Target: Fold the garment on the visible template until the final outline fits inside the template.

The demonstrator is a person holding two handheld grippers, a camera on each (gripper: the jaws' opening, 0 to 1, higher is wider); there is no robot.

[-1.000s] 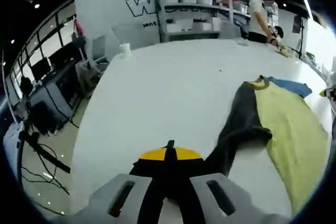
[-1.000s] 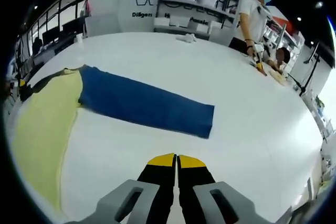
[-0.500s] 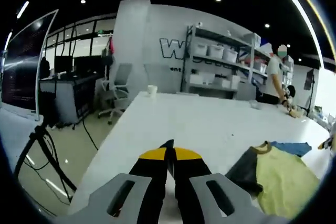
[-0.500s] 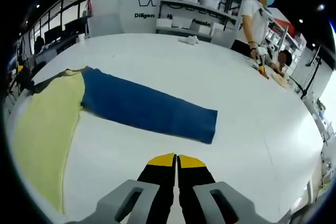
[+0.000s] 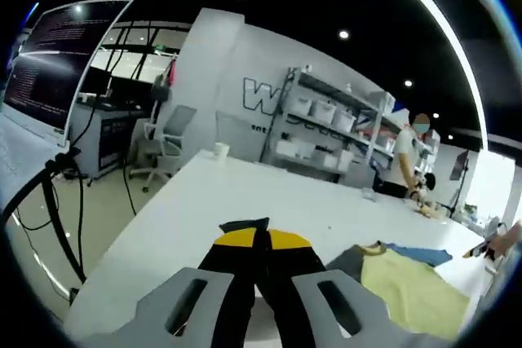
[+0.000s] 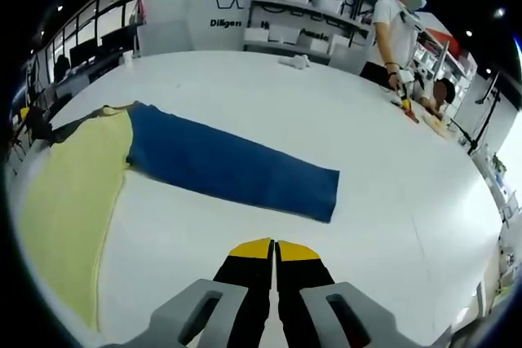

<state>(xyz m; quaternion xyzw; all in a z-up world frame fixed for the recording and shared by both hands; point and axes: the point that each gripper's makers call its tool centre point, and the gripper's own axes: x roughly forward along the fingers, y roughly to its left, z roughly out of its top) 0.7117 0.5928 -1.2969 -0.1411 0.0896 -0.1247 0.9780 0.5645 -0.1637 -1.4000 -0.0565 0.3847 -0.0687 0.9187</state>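
The garment lies flat on the white table [image 6: 391,201]. In the right gripper view its blue sleeve [image 6: 236,169] stretches toward the middle, the yellow body [image 6: 69,201] lies at the left, and a dark sleeve [image 6: 69,126] shows at the far left. My right gripper [image 6: 274,246] hovers shut in front of the blue sleeve, apart from it, with nothing in its jaws. In the left gripper view the yellow body [image 5: 408,287], dark sleeve [image 5: 347,260] and blue sleeve [image 5: 418,253] sit low on the right. My left gripper [image 5: 258,238] is shut, lifted off the cloth, holding nothing.
A person [image 6: 398,30] stands at the table's far side by grey shelves with bins [image 6: 310,6]; the same person [image 5: 410,160] appears in the left gripper view. A paper cup [image 5: 221,150] stands on the far table edge. Chairs, a desk and a tripod [image 5: 57,201] stand left of the table.
The left gripper's camera has risen and tilted up away from the dark sleeve, so the garment now sits low at the right. The garment and the right gripper have barely moved.
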